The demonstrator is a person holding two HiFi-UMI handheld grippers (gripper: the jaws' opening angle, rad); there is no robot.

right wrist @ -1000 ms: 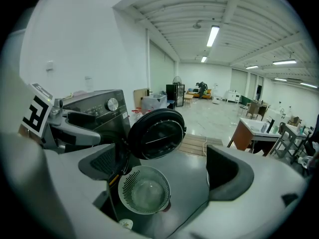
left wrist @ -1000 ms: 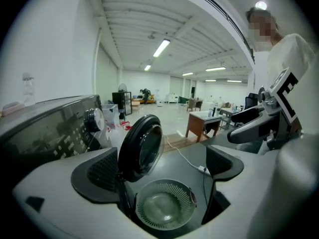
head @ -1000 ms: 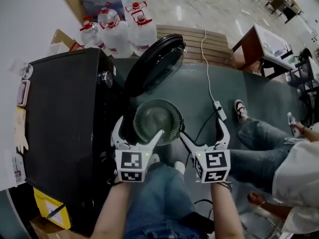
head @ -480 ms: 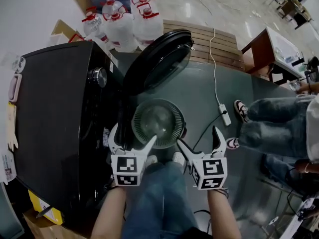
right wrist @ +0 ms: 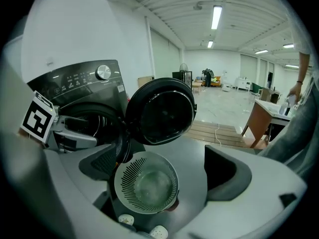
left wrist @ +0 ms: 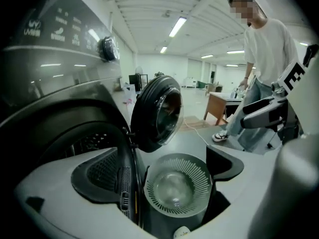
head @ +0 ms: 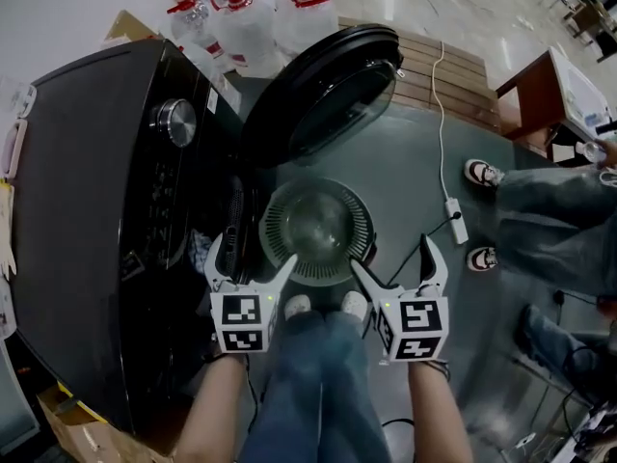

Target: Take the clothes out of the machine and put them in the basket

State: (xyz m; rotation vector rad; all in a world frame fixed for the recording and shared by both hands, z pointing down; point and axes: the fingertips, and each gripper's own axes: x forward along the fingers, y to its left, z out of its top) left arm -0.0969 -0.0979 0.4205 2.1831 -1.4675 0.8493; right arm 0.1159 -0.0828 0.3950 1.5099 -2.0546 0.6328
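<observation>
The left tool (head: 251, 258) has its jaws spread wide and grips nothing. The right tool (head: 393, 261) is just as wide open and just as empty. The two are level with each other, a gap between them, each in one of the person's hands, both pointing forward and down.

Just ahead of the two tools, and between them, a round grey basket (head: 316, 230) with a slotted wall stands on the floor. Its smooth bare bottom shows in both tool views. The tips of the left tool's inner jaw and the right tool's inner jaw come near its rim without touching it. Behind the tools, close under them, are the toes of the person's two pale shoes (head: 297, 307).

To the left of the left tool stands a black washing machine (head: 96, 191) with a silver knob (head: 176, 122) on its panel. Its round door (head: 323, 95) is swung open and hangs over the floor beyond the basket. The drum (left wrist: 89, 143) lies just left of the left tool; it is dark, and what is in it cannot be made out.

Right of the right tool, a white cord with a power strip (head: 453, 222) runs across the floor. Farther right are another person's legs (head: 549, 220), and beyond them a wooden desk (head: 540, 85). Well beyond the door stand water jugs (head: 246, 13) with red caps.
</observation>
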